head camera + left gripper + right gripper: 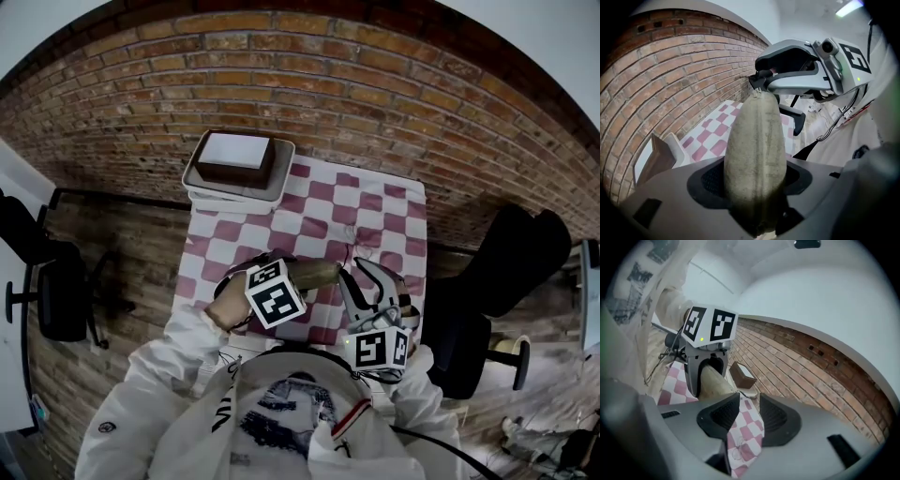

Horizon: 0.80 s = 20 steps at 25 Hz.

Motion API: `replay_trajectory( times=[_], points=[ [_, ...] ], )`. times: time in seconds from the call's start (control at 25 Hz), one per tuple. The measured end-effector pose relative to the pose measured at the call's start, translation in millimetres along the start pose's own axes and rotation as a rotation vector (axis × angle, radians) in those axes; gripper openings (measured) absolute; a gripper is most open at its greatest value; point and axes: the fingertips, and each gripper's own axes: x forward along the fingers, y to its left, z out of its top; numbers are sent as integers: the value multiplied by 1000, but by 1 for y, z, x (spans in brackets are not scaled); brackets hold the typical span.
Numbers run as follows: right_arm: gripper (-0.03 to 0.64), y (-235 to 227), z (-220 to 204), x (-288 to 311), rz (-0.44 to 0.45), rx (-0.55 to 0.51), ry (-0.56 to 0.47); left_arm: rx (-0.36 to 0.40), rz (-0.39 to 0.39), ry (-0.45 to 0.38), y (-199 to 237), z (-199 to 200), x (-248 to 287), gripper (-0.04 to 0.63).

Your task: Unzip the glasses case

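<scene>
Head view put the white jacket sleeves (141,394) closest to me, and just past them sat the two marker cubes. The left gripper (298,278) was clenched across the glasses case (319,274), an olive-tan fabric case held lengthwise above the near edge of the table. Left gripper view confirmed it: both jaws pressed against the sides of the case, which ran straight away from the camera to a narrow end with a small zip pull (759,92).

The right gripper (367,272) was at that far end. In the right gripper view its jaws stood a little apart, and the checked cloth showed through the narrow gap between them. The end of the case lay just beyond the tip of one jaw. I could not tell whether that jaw touched the pull.

Under both tools lay the table's red-and-white checked cloth (375,211). At its far left corner sat a pale tray (202,183) holding a dark brown box (234,159) with a white top. Beyond the table rose a brick wall (375,84). A black office chair (56,291) stood off to the left and another (511,262) to the right.
</scene>
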Motion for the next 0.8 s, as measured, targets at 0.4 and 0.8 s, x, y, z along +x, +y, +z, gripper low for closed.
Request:
replay_trajectory(
  times=[0.4, 0.8],
  points=[
    [123, -50, -9, -16, -2, 283, -101, -165, 27, -158, 10, 31, -5, 291],
    [121, -75, -25, -31, 10, 609, -196, -368, 56, -441, 16, 66, -30, 291]
  ],
)
